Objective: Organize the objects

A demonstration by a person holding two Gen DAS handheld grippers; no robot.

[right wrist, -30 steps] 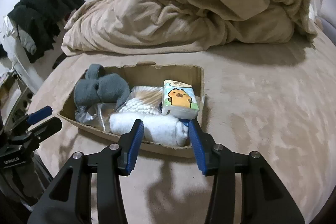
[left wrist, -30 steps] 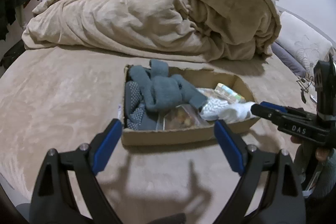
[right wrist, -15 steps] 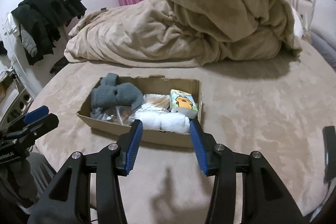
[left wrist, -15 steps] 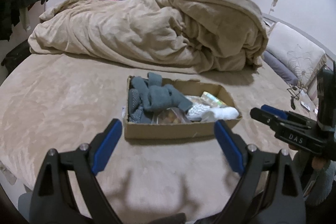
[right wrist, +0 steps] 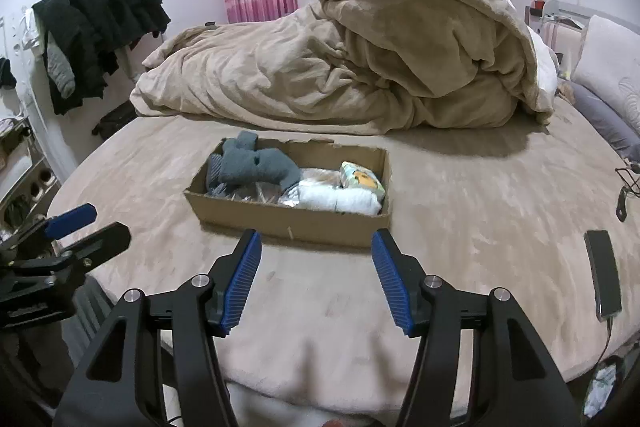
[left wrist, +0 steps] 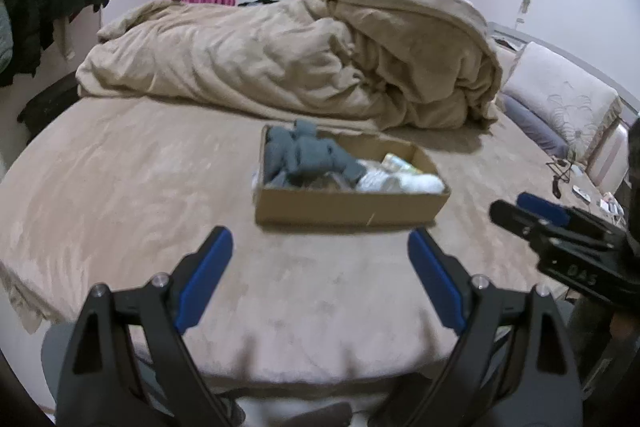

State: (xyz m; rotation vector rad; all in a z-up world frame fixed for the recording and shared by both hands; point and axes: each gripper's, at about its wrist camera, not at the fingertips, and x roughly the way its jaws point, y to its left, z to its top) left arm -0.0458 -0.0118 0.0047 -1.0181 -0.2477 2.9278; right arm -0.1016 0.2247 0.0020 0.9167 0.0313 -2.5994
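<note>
A shallow cardboard box (left wrist: 348, 209) (right wrist: 288, 217) sits on the tan bed. It holds grey socks (left wrist: 308, 157) (right wrist: 256, 165), a rolled white towel (right wrist: 340, 201), a clear plastic bag and a small tissue pack (right wrist: 360, 179). My left gripper (left wrist: 320, 263) is open and empty, held back from the box's near side. My right gripper (right wrist: 316, 267) is open and empty, also short of the box. Each gripper shows at the edge of the other's view: the right (left wrist: 560, 227), the left (right wrist: 72, 231).
A heaped tan duvet (right wrist: 360, 67) lies behind the box. A phone (right wrist: 604, 275) on a cable lies on the bed at right. Dark clothes (right wrist: 92, 27) hang at left. Pillows (left wrist: 560, 107) lie at right. The bed's front edge is just below both grippers.
Both grippers have pulled back and up from the box, which now looks smaller and farther. Both stay open and empty. The box's contents have not moved.
</note>
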